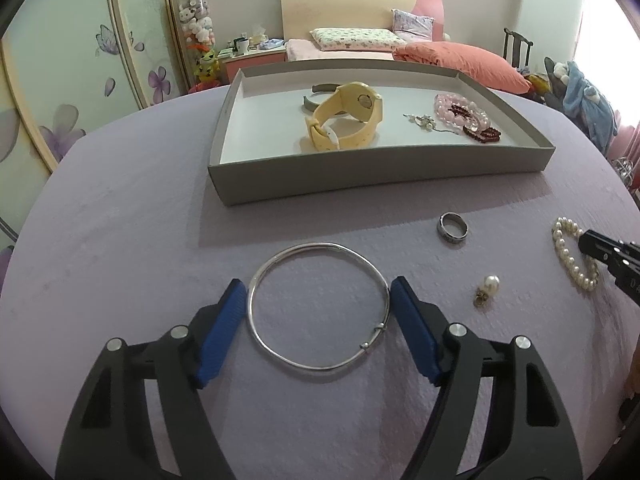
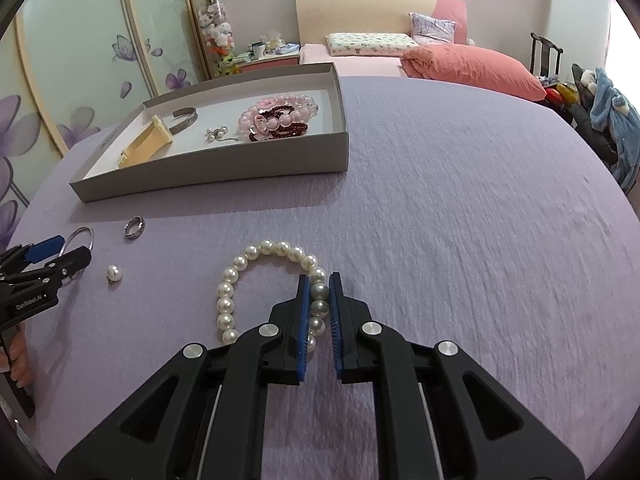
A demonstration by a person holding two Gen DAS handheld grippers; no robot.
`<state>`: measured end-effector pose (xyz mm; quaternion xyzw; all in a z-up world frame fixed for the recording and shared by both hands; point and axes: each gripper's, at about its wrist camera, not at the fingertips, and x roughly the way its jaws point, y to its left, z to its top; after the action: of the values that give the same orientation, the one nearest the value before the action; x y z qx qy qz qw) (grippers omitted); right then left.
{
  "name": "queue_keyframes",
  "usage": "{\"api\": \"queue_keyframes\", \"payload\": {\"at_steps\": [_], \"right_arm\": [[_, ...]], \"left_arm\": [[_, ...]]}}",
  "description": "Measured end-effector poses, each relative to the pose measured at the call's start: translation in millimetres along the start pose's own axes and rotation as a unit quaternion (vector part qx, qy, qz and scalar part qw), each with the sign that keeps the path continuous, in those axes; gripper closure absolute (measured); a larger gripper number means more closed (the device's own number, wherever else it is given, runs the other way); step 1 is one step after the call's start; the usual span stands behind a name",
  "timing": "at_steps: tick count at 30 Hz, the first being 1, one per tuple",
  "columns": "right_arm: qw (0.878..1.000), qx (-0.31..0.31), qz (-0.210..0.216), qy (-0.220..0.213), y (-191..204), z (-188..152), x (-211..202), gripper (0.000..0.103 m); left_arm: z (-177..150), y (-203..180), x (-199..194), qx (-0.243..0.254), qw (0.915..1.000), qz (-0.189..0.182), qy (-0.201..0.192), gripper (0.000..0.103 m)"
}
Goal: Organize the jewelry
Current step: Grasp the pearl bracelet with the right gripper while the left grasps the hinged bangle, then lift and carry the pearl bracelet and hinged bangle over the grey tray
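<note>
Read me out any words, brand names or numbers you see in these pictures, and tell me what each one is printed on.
"GenRobot.AI": white print on the black side of the left tongs, seen in the right wrist view.
White print on the right tongs, in the left wrist view: only partly in view, unreadable.
Faint print on the grey tray's rim: too small to read.
Marks on the silver ring: too blurred to read.
</note>
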<state>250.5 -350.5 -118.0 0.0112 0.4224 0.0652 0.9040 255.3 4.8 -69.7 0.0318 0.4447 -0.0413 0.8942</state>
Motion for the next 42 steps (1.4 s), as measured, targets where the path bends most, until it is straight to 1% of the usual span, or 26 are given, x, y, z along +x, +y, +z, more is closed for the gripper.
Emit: {"api": "queue_keyframes", "payload": {"at_steps": [4,10,19,26,32,38,42], "right_arm": [[1.000,0.009,0.013,-0.010,-3.1,-1.5,-5.6,0.092],[0.999,0.005,0.034,-0.041,2.0,-1.6,-23.8,0.092],[0.991,-0.023,0.069,-0.112,21.0,7.2,-58.7,0.092],[0.986,-0.036,0.074,-0.142,31.8,12.9,-71.0,0.093],[0.984,-0.038,0.073,-0.159,35.0,15.2,-76.7,0.092],[0.981,-0.036,0.072,-0.178,34.4,17.1,-81.8,0.092],[0.979,-0.037,0.073,-0.186,33.9,17.8,-84.2,0.092]], "left_arm": [[-0.9,1.4,-1.0,-0.007,1.0000,0.001,-0.002,0.031],[1.2,4.4,-5.9,-0.017,0.9997,0.005,-0.016,0.031],[3.2,12.4,-36.6,-0.037,0.9970,0.005,-0.067,0.031],[1.3,21.2,-70.7,-0.060,0.9898,0.008,-0.129,0.031],[-0.7,25.8,-92.0,-0.075,0.9822,0.013,-0.172,0.031],[-3.1,26.7,-104.9,-0.081,0.9757,0.016,-0.203,0.031],[-4.3,25.5,-110.4,-0.079,0.9736,0.017,-0.213,0.031]]}}
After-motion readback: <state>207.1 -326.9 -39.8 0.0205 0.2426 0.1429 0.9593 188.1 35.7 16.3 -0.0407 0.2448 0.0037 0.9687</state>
